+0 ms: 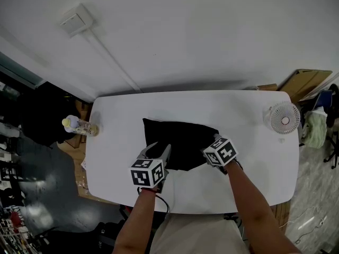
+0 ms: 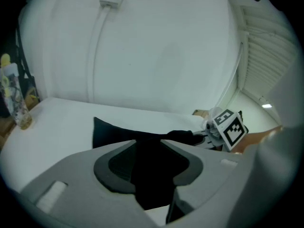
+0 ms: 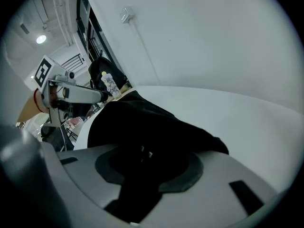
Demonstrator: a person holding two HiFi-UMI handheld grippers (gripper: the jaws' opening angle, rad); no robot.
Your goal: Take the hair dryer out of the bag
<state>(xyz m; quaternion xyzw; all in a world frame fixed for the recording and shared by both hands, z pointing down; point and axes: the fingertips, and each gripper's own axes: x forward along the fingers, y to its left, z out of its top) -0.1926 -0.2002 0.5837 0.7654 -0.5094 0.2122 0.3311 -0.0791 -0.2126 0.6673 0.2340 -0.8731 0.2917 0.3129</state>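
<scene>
2 claws sit at the near edge of a black bag (image 1: 183,136) on a white table (image 1: 243,105). Bag lies flat near table centre, a bit toward the person, far-left corner pointed, far edge roughly parallel to the wall.

Left claw (image 1: 159,150) is over the bag's near-left part and points down at a slant. In the left gripper view its jaws stand apart, with black fabric filling the gap between and under them; pads are not pressing on it.

Right claw (image 1: 210,148) is at the bag's near-right corner, also slanted down. In the right gripper view black fabric fills the gap between its jaws. From the left gripper view, a fold of bag edge rises off the table straight into the right claw's tips, so it reads as clamped on the bag.

Hair dryer does not show in any view; cannot tell if it is inside the bag. Bag mouth cannot be made out either, fabric too dark.

1 clear bottle (image 1: 79,126) with a yellow cap stands at the table's left edge, well apart from the bag. 1 small white fan (image 1: 284,118) stands at the far-right corner. Both arms come in from the near side, bare forearms, a red band at the left wrist (image 1: 148,190). Cardboard (image 1: 307,81) leans on the wall right of the table.
</scene>
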